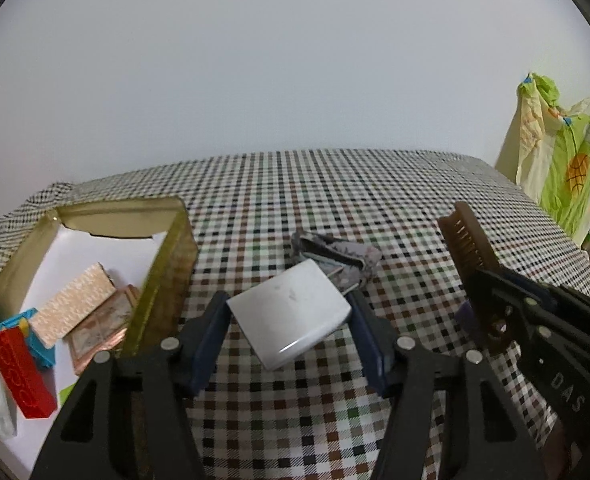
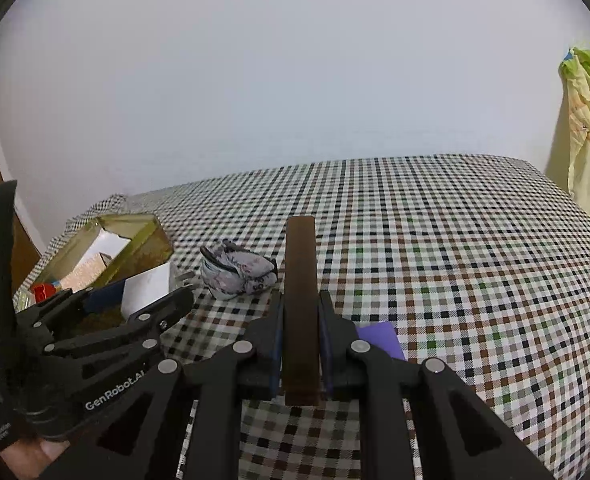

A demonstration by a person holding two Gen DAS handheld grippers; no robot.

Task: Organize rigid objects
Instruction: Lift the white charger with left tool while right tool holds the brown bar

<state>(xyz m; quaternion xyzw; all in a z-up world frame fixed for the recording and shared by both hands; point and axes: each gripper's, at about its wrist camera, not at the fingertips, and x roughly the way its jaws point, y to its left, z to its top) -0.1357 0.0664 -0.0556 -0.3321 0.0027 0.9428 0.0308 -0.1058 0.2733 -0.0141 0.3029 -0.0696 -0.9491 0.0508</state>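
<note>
The left gripper (image 1: 289, 336) is clamped on a flat white box (image 1: 291, 312), one pad on each of two opposite edges, and the box appears just lifted off the checked cloth of the worktop (image 1: 335, 200), tilted with a corner toward the camera. The open gold tin (image 1: 175, 248) stands immediately to that gripper's left, near the worktop's far left corner; inside it lie a patterned card box (image 1: 75, 304), a red box (image 1: 21, 372) and a blue piece (image 1: 15, 324). The tin's near wall rises between the white box and the tin's floor, so my reading is that the coming move is a short carry leftward, up and over that wall; the left hand is clearly the nearer one for it.

The right gripper (image 2: 301, 344) is closed narrow on a brown brush (image 2: 301, 300), whose long axis runs straight ahead along the fingers, bristles turned toward the left as the left wrist view shows. It is held to the right of the white box, further from the tin.

A crumpled grey cloth (image 2: 237, 272) lies just behind the white box, mid-worktop, and a purple card (image 2: 379, 338) lies on the cloth under the right gripper.
</note>
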